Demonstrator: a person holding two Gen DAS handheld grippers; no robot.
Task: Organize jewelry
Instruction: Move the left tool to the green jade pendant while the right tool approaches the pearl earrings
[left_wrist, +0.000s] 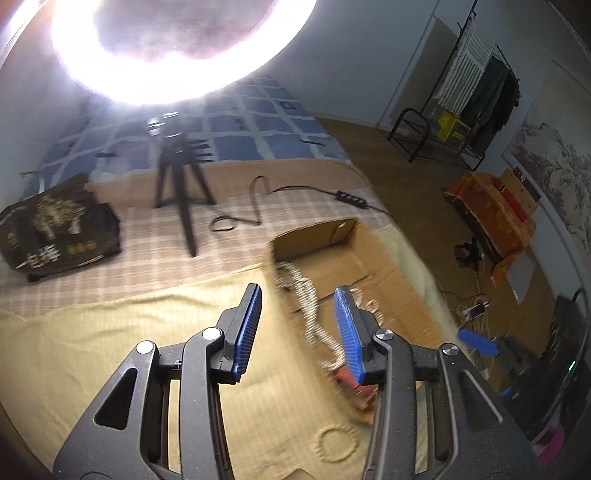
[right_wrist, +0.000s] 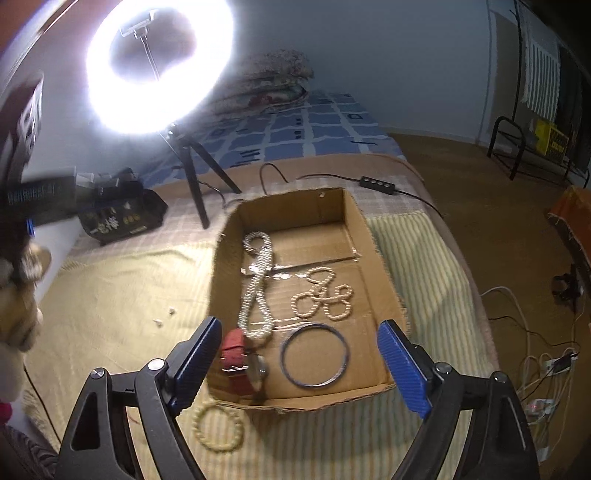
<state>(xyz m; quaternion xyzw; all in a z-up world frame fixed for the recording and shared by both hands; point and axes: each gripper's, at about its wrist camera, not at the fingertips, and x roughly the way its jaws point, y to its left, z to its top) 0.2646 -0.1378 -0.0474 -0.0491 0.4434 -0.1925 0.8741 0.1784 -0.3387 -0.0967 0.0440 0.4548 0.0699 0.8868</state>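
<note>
Both grippers, left (left_wrist: 297, 328) and right (right_wrist: 306, 362), are wide open and empty. I'd drop low, pinch the bead bracelet (right_wrist: 220, 427) and lift it into the box (right_wrist: 373, 236).

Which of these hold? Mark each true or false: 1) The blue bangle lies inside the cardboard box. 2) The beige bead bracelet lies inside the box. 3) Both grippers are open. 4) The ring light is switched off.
1) The blue bangle lies inside the cardboard box: true.
2) False: the beige bead bracelet lies on the yellow cloth, outside the box's near wall.
3) The left gripper and right gripper are open: true.
4) False: the ring light glows brightly.
</note>
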